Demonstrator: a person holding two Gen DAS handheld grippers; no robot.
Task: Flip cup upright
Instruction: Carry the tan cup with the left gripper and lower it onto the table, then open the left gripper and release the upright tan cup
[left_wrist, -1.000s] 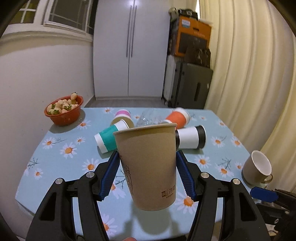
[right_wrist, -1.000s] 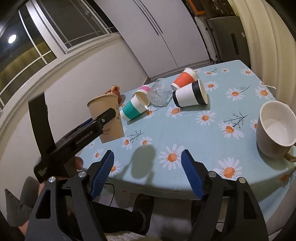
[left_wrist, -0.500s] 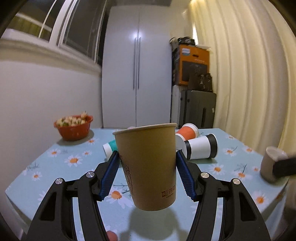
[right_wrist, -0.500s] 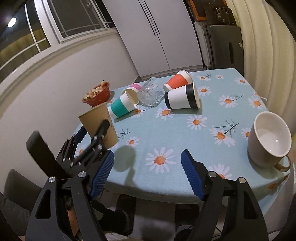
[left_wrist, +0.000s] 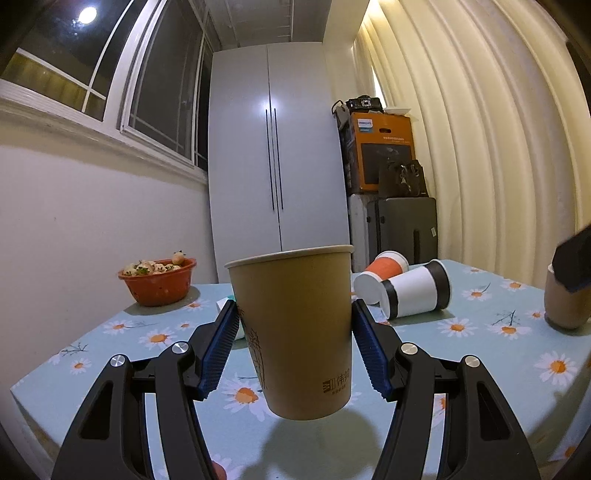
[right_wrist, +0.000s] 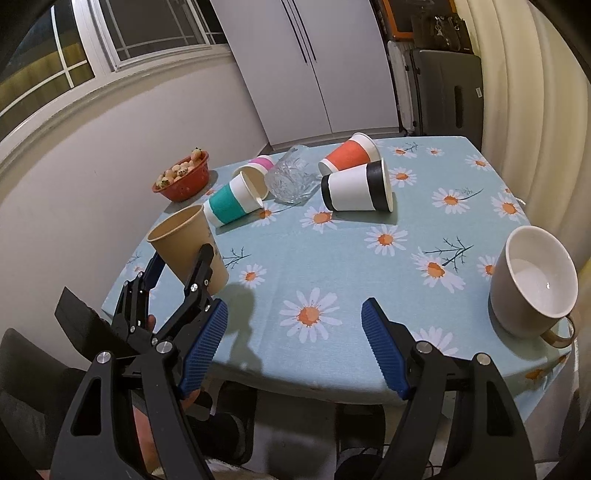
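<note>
My left gripper (left_wrist: 295, 347) is shut on a brown paper cup (left_wrist: 295, 328), mouth up, nearly upright, held just above the near left part of the daisy tablecloth (left_wrist: 480, 354). In the right wrist view the same cup (right_wrist: 184, 247) tilts slightly left between the left gripper's fingers (right_wrist: 201, 273). My right gripper (right_wrist: 293, 350) is open and empty above the table's near edge. Several paper cups lie on their sides at the back: teal (right_wrist: 229, 205), pink (right_wrist: 258, 166), orange (right_wrist: 349, 153) and black-and-white (right_wrist: 356, 188).
A glass tumbler (right_wrist: 290, 179) lies among the fallen cups. A red bowl of food (right_wrist: 183, 179) stands at the back left. A beige mug (right_wrist: 532, 284) stands upright at the near right. A white cabinet (left_wrist: 277, 155) and curtains (left_wrist: 498, 129) stand behind the table.
The left gripper has lowered and levelled with the brown cup, bringing it down close to the tablecloth. The right gripper has shifted slightly and stays open.
</note>
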